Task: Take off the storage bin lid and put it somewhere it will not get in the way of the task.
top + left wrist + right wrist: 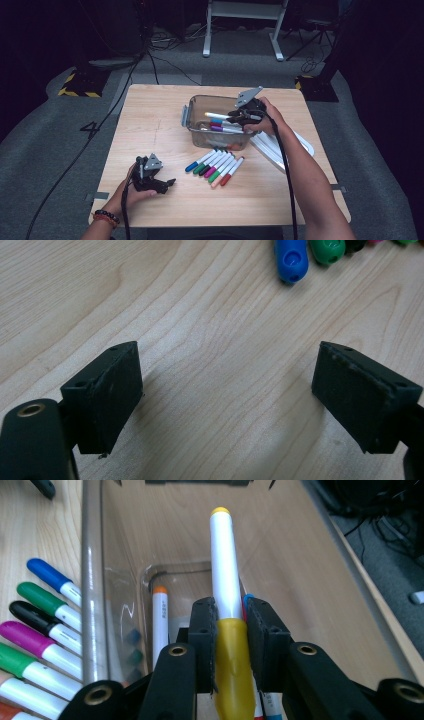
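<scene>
My right gripper (235,116) hangs over a clear plastic box (192,107) at the middle back of the wooden table. It is shut on a yellow-capped marker (224,580), with both pads (204,630) pressed on the cap and the white barrel pointing away over the box. Other markers (222,127) lie inside the box. In front of the box, several markers (215,167) lie side by side on the table. My left gripper (167,184) rests near the front left, open, with bare wood between its jaws (227,395). A blue cap (291,255) and a green cap (327,250) lie just beyond it.
A white lid (280,147) lies on the table to the right of the box, under my right forearm. The box wall (92,580) stands between the held marker and the row on the table (40,625). Bare wood stretches along the table's left side (145,125).
</scene>
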Motion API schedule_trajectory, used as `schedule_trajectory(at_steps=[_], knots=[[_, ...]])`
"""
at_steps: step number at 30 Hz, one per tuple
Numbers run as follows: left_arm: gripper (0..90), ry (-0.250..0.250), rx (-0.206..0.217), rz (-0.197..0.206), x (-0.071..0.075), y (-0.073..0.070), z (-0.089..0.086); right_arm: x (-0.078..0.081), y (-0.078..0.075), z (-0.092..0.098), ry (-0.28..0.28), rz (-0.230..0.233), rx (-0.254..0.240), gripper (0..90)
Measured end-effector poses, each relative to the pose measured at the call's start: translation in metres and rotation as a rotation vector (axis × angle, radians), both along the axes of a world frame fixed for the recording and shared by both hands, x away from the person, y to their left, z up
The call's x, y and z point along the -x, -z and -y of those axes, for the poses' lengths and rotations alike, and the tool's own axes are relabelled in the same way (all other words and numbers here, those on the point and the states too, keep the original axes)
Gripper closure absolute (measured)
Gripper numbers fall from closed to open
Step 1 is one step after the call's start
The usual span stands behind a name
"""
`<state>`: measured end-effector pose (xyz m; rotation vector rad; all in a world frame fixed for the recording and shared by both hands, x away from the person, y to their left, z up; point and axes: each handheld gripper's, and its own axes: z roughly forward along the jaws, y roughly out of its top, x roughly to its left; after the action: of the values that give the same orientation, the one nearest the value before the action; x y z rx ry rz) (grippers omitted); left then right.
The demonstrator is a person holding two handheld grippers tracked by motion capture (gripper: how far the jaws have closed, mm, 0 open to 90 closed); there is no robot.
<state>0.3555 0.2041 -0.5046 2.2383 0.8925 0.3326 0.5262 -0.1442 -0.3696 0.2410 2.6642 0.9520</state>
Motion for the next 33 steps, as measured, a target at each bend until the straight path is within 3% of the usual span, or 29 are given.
schedule_trajectory(at_steps=[11, 16, 20, 25, 26, 28, 29, 32, 33], knots=[[13.2, 0.002, -0.002, 0.001, 0.000, 0.000, 0.000, -0.010, 0.019, -0.016, -0.023, -0.092, 0.137, 74.7], [13.2, 0.002, -0.002, 0.001, 0.000, 0.000, 0.000, -0.012, 0.022, -0.016, -0.016, -0.107, 0.154, 73.7], [13.3, 0.002, -0.002, 0.002, 0.000, 0.000, 0.000, -0.009, 0.018, -0.010, 0.020, -0.082, 0.111, 63.0], [13.2, 0.002, -0.002, 0.001, 0.000, 0.000, 0.000, 0.001, 0.005, 0.008, 0.045, -0.066, -0.006, 55.1], [13.2, 0.002, -0.002, 0.002, 0.000, 0.000, 0.000, 0.001, 0.005, 0.008, 0.045, -0.066, -0.006, 55.1], [13.2, 0.002, -0.002, 0.002, 0.000, 0.000, 0.000, 0.009, -0.002, 0.017, 0.045, -0.050, -0.048, 52.0], [13.3, 0.002, -0.002, 0.002, 0.000, 0.000, 0.000, 0.017, -0.008, 0.028, 0.050, -0.039, -0.095, 50.0], [13.3, -0.001, 0.000, 0.000, 0.000, 0.000, 0.000, 0.026, -0.014, 0.038, 0.047, -0.020, -0.137, 47.5], [13.3, -0.002, 0.001, 0.000, 0.000, 0.000, 0.000, 0.035, -0.019, 0.049, 0.046, -0.009, -0.177, 45.0]])
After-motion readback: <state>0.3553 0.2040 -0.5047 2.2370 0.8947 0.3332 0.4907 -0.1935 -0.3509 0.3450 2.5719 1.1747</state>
